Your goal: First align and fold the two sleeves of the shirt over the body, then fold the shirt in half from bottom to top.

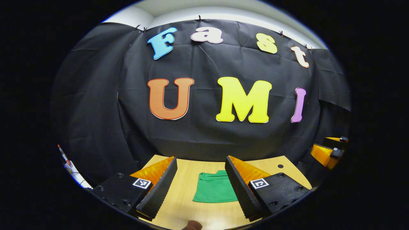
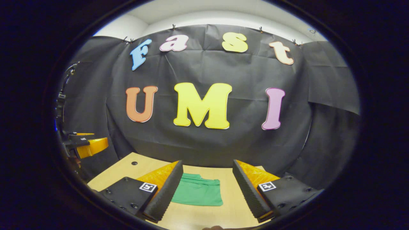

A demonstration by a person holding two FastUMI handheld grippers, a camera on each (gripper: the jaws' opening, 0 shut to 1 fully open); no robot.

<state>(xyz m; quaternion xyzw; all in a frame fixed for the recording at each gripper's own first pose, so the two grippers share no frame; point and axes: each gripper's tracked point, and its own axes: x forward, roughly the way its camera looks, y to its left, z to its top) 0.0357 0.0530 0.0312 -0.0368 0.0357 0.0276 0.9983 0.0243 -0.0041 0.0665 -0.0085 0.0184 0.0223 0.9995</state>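
Above the wooden table (image 1: pixel 191 207): left gripper (image 1: pixel 200 188) and right gripper (image 2: pixel 207 191), both spread wide, empty. Straight ahead, below and between each pair of fingers: green shirt (image 1: pixel 214 191), a compact folded rectangle lying flat. Neither gripper is clearly nearer.

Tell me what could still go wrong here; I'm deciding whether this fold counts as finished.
The green shirt lies folded on the wooden table, both grippers open above it. Its loose top layer may spring back. Lowering the left gripper or right gripper again could snag and undo the fold.
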